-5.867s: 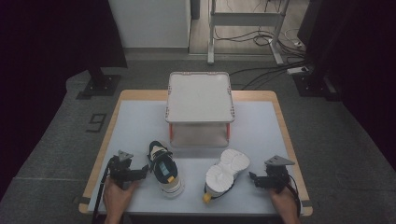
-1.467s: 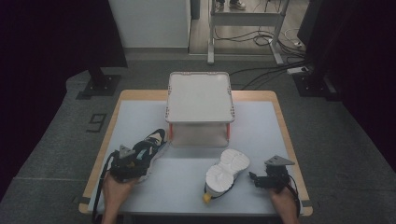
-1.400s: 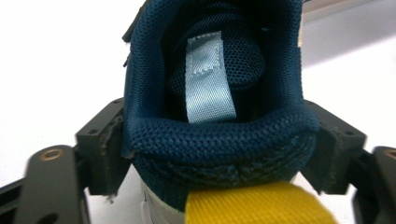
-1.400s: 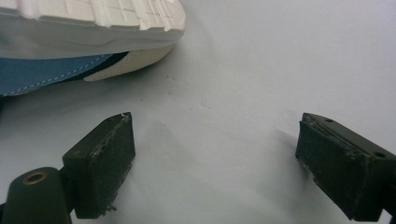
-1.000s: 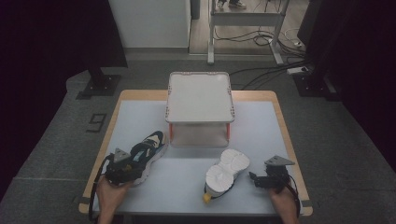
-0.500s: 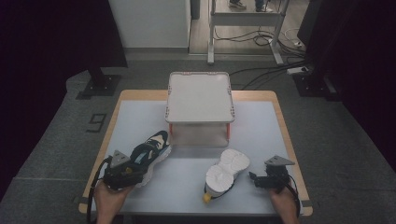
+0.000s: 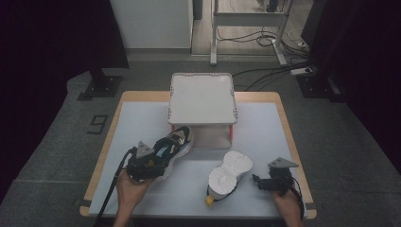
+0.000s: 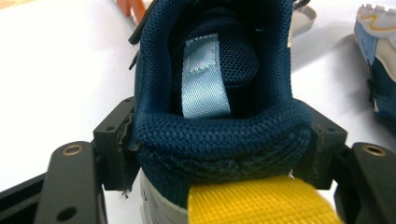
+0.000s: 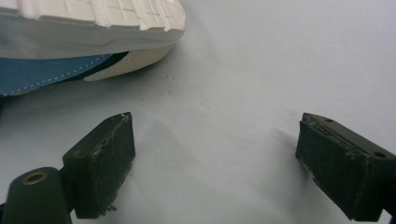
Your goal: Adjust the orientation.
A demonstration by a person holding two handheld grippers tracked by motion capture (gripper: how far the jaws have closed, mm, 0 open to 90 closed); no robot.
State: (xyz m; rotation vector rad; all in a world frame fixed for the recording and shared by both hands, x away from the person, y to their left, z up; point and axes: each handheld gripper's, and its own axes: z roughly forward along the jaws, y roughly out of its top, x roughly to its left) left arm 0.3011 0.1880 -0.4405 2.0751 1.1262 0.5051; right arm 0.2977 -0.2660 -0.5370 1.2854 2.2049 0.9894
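A navy and white sneaker (image 7: 174, 144) is held by its heel off the white table (image 7: 265, 137), toe toward the rack. My left gripper (image 7: 155, 163) is shut on it. In the left gripper view the two jaws of my left gripper (image 8: 219, 154) press on both sides of the padded heel collar (image 8: 219, 135), above a yellow pull tab (image 8: 261, 203). The second sneaker (image 7: 230, 172) lies sole up near the front edge. My right gripper (image 7: 256, 181) rests just right of it, open; in its own view, the right gripper (image 9: 219, 149) holds nothing, with the white sole (image 9: 93, 18) at top left.
A white shelf rack (image 7: 202, 97) on red legs stands at the middle back of the table, just beyond the held sneaker's toe. Dark floor, cables and stands surround the table.
My left gripper has carried the sneaker up and to the right, toward the rack. The right gripper and the second sneaker have stayed put.
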